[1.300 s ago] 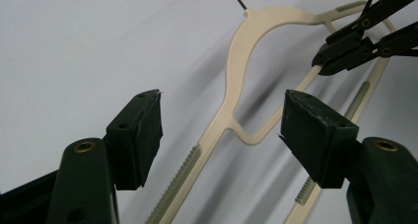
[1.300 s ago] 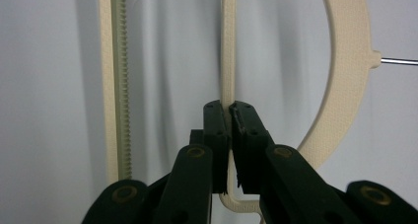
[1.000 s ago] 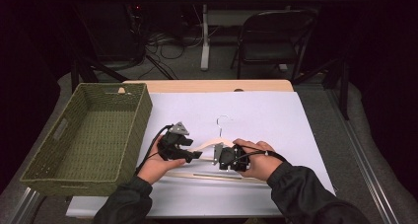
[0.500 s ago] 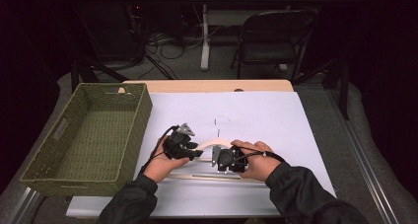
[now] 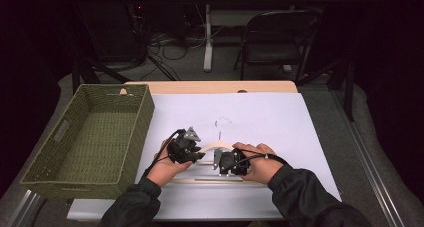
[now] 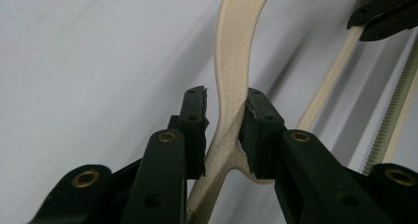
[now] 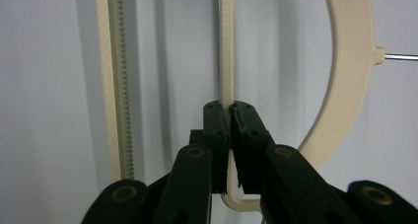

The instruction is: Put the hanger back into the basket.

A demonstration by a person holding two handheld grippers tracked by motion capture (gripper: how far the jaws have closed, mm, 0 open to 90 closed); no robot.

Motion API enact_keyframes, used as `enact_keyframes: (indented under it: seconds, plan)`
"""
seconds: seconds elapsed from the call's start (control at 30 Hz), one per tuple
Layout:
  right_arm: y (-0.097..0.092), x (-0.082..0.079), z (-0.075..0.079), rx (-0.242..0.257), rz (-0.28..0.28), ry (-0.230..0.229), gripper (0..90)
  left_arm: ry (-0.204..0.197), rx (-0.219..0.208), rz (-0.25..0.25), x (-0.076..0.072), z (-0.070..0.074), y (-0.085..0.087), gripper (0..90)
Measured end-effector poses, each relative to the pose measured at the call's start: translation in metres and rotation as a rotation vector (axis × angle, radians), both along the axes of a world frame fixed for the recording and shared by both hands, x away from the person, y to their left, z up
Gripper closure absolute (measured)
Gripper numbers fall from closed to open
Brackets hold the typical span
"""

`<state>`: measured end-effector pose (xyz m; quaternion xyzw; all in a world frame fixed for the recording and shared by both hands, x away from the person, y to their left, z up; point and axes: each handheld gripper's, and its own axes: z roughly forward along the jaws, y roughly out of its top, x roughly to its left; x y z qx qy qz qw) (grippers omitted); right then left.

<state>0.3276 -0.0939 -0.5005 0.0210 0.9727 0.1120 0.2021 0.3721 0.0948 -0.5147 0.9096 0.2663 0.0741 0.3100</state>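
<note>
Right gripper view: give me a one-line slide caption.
Black tongs shut on the thin inner bar of a cream plastic clothes hanger lying on a white table sheet.

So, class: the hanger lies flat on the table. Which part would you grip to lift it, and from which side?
Grip the hanger by its thin flat frame, coming in low from the person's side, jaws astride the bar. The left gripper straddles the curved shoulder; the right gripper is pinched on a slim inner bar. Both parts are narrow enough for the jaws. The wire hook at the far side looks too thin to hold steady.
</note>
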Motion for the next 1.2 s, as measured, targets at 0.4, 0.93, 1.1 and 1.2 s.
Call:
enact_keyframes:
  seconds: [0.4,0.93,1.1,1.2]
  plan:
    - [-0.003,0.004,-0.001,0.063,-0.038,0.056,82.4,-0.068,0.034,-0.064,-0.007,0.002,0.001,76.5]
    - [-0.041,0.024,0.031,0.319,-0.235,0.132,76.4,-0.082,0.045,-0.090,-0.012,0.002,0.003,78.7]
    - [-0.049,0.033,0.034,0.361,-0.296,0.141,74.5,-0.090,0.040,-0.096,-0.015,0.003,0.004,78.9]
    - [-0.048,0.040,0.031,0.386,-0.330,0.190,69.7,-0.094,0.040,-0.098,-0.016,0.004,0.004,79.0]
